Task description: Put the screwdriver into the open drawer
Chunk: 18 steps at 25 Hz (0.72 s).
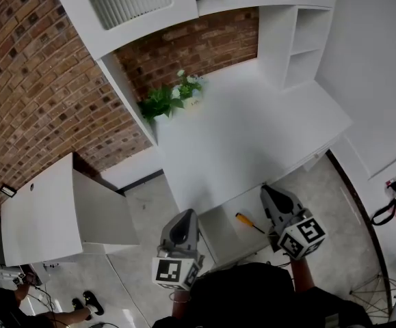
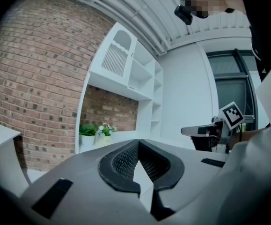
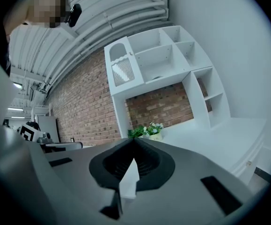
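The left tongs (image 2: 137, 144) are shut with nothing in them, held level at the front of the white desk (image 1: 252, 135). Just right of them the yellow-handled screwdriver (image 1: 247, 221) lies inside the open drawer (image 1: 221, 239), so the job looks done, though its tip is too small to see well. The right tongs (image 3: 134, 144) are shut and empty too, likely because nothing needs holding now.
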Available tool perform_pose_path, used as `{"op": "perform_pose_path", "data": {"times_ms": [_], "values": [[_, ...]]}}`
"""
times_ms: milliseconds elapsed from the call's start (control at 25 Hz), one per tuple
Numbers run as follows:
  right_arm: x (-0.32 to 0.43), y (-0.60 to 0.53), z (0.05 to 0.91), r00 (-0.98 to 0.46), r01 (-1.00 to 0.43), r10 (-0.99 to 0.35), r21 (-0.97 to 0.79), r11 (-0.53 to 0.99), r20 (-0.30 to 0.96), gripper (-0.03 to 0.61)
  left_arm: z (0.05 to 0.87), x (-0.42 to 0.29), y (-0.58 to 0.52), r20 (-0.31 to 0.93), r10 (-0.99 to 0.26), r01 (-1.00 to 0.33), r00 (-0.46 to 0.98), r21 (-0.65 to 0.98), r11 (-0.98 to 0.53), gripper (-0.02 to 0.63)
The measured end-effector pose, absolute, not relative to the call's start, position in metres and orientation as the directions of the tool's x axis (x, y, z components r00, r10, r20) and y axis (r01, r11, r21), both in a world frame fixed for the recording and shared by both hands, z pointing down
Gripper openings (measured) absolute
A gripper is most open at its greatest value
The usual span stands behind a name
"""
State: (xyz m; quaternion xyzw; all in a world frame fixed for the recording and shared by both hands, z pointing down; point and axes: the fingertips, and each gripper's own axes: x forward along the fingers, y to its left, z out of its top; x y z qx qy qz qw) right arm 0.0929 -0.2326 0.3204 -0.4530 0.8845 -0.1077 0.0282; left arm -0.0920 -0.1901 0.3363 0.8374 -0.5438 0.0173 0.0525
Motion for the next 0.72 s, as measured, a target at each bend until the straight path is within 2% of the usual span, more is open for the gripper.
{"op": "perform_pose_path", "data": {"times_ms": [720], "values": [[0.110,-0.231,0.323,-0.556,-0.819,-0.830,-0.194,0.541,0.035,0.014,0.332,-0.104,-0.188,0.091,-0.936,-0.940,0.341,0.046,-0.338,0.008]]}}
